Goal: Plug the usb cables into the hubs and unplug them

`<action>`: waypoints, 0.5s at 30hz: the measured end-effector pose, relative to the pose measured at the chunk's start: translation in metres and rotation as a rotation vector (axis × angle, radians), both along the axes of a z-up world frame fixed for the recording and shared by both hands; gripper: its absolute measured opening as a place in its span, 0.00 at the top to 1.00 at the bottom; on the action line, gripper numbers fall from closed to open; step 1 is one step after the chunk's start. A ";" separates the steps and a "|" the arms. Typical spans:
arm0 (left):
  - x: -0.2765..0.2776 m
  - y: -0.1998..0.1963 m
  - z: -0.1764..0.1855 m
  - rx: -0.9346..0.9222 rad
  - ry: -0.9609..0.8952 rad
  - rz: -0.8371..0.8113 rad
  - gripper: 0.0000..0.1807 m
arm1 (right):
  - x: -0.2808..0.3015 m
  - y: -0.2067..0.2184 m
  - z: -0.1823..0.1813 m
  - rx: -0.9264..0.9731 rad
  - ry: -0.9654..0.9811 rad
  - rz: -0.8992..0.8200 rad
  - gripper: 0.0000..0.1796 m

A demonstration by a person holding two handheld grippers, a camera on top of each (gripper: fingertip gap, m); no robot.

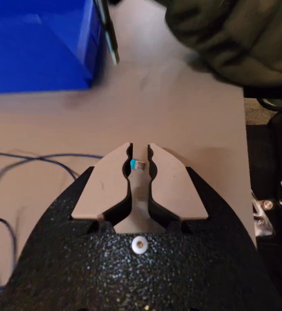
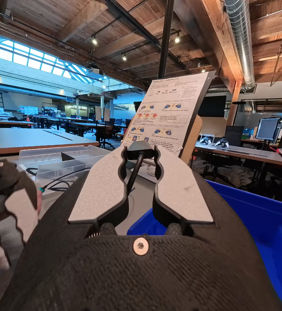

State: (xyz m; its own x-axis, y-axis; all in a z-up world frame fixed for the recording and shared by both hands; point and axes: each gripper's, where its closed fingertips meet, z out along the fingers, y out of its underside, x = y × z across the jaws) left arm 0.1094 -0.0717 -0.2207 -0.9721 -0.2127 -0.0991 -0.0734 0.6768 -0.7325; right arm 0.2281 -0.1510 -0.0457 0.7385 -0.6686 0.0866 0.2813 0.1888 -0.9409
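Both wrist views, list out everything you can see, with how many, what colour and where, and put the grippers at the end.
USB plug: one, silver tip with teal collar, between the left fingers.
Hub: one, black, with a black lead hanging down, pinched at the right fingertips.
Dangling plug: one, dark and blurred, hanging beside the bin.
Blue bin: one, on the table, upper left in the left wrist view.
Thin cables: several, dark blue, looped on the table at left.
Clear trays: count unclear, see-through, behind the cables.
Instruction sheet: one, white, propped on a stand.
Table: one, beige.
Sleeve: one, dark olive, upper right.
Left gripper: grey fingers, black body, nearly closed around the plug.
Right gripper: same build, shut on the hub.
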 end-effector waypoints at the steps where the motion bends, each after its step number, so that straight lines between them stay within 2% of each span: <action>1: 0.002 0.004 0.012 -0.007 -0.046 -0.059 0.90 | -0.001 0.000 0.000 0.001 0.000 0.012 0.83; 3: 0.018 0.022 0.027 0.089 -0.172 -0.116 0.80 | -0.006 0.004 0.000 0.003 -0.010 0.067 0.83; 5: 0.038 0.036 0.050 0.145 -0.271 -0.094 0.72 | -0.012 0.011 0.000 0.024 0.005 0.147 0.83; 8: 0.078 0.040 0.109 -0.056 -0.344 0.117 0.71 | -0.019 0.021 0.004 0.067 0.012 0.223 0.83; 9: 0.088 0.040 0.120 -0.161 -0.262 0.202 0.71 | -0.021 0.023 0.007 0.092 0.009 0.237 0.83; 10: 0.090 0.034 0.126 -0.294 -0.095 0.243 0.71 | -0.023 0.026 0.011 0.121 0.006 0.251 0.83; 12: 0.081 0.014 0.141 -0.593 0.246 0.199 0.73 | -0.028 0.034 0.016 0.157 0.000 0.289 0.83; 15: 0.093 0.004 0.166 -0.938 0.448 0.230 0.70 | -0.031 0.050 0.011 0.119 -0.003 0.276 0.83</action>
State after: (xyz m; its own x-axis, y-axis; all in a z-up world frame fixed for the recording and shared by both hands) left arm 0.2023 -0.0675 -0.0550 -0.8060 -0.2018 0.5564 -0.5196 -0.2090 -0.8285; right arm 0.1973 -0.1009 -0.0349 0.8935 -0.4484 0.0220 0.2067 0.3673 -0.9069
